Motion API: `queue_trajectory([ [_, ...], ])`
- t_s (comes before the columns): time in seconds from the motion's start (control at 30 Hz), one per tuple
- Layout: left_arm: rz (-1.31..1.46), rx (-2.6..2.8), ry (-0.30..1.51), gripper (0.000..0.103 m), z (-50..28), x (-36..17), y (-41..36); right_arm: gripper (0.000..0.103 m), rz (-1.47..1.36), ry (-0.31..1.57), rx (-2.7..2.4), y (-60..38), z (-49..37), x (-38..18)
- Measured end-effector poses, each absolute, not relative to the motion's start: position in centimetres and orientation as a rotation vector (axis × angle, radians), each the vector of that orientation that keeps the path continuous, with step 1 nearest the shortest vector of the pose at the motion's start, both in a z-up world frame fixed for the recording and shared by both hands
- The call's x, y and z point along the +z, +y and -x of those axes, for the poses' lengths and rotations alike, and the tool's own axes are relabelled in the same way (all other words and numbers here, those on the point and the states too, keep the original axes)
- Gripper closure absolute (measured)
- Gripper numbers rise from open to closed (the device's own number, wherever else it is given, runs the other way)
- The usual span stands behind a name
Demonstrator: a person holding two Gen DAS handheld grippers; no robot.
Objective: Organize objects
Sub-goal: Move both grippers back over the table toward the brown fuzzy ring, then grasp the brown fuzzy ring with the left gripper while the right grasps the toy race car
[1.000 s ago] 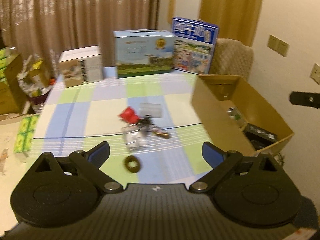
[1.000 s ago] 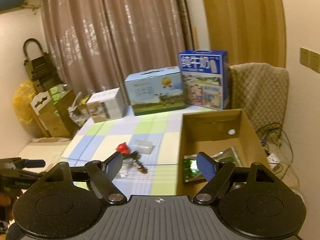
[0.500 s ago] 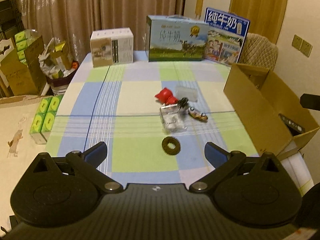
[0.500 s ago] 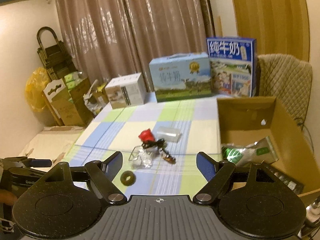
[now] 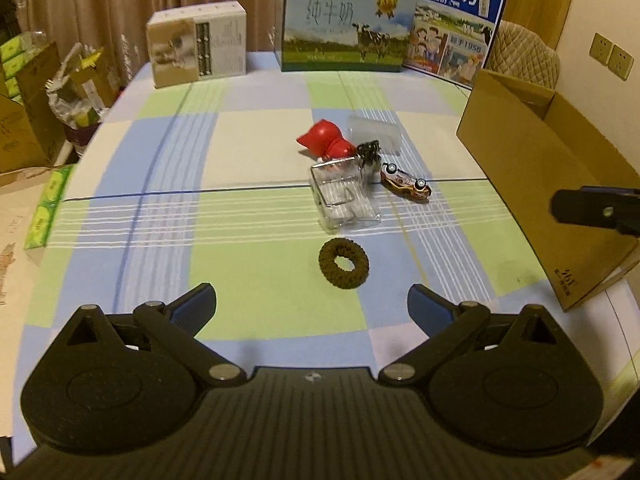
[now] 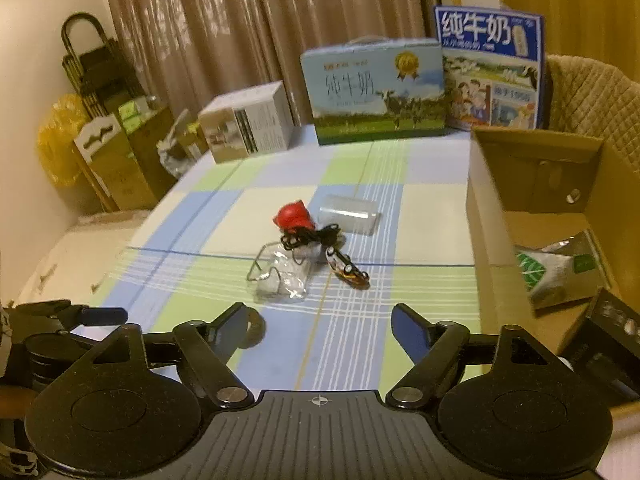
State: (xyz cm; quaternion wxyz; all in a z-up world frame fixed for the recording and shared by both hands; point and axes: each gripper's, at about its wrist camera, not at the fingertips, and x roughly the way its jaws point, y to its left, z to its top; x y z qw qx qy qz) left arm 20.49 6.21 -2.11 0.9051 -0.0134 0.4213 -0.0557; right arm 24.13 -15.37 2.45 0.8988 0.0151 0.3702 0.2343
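We read 纯牛奶 on the pale blue milk carton with a cow picture, and again on the dark blue milk box, which also shows 1958.

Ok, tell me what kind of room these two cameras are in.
Most likely a lived-in home room, perhaps a dining area. A table under a checked tablecloth carries milk cartons, long curtains hang behind it, and a padded chair and stacked boxes stand around it.
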Motion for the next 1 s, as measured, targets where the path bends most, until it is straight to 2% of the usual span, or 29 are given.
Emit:
queue_trajectory([
  [0.17,-0.009,-0.175,0.867,0.011,-22.5,-4.3,5.2,0.047,-0.003,0.821,0.475,-14.2,-26.8,-0.4],
  [0.27,-0.021,-0.207,0.870,0.015,-23.9,-5.6,4.8,0.051,0.016,0.837,0.467,-13.6,-28.2,-1.3],
  [0.43,-0.010,-0.225,0.872,0.023,-25.5,-6.9,4.5,0.051,0.091,0.813,0.458,-12.4,-30.2,-1.9],
  [0.53,-0.012,-0.235,0.870,0.033,-26.2,-7.4,4.4,0.051,0.096,0.826,0.451,-12.2,-31.3,-2.6],
  [0.9,-0.036,-0.285,0.889,0.048,-27.4,-8.7,3.5,0.051,0.107,0.869,0.445,-12.2,-33.2,-3.8],
  [0.97,-0.037,-0.276,0.896,0.060,-27.5,-8.9,3.5,0.052,0.106,0.873,0.446,-12.2,-33.4,-4.0],
  [1.0,-0.039,-0.272,0.897,0.063,-27.6,-8.9,3.5,0.052,0.107,0.874,0.448,-12.1,-33.5,-4.0],
])
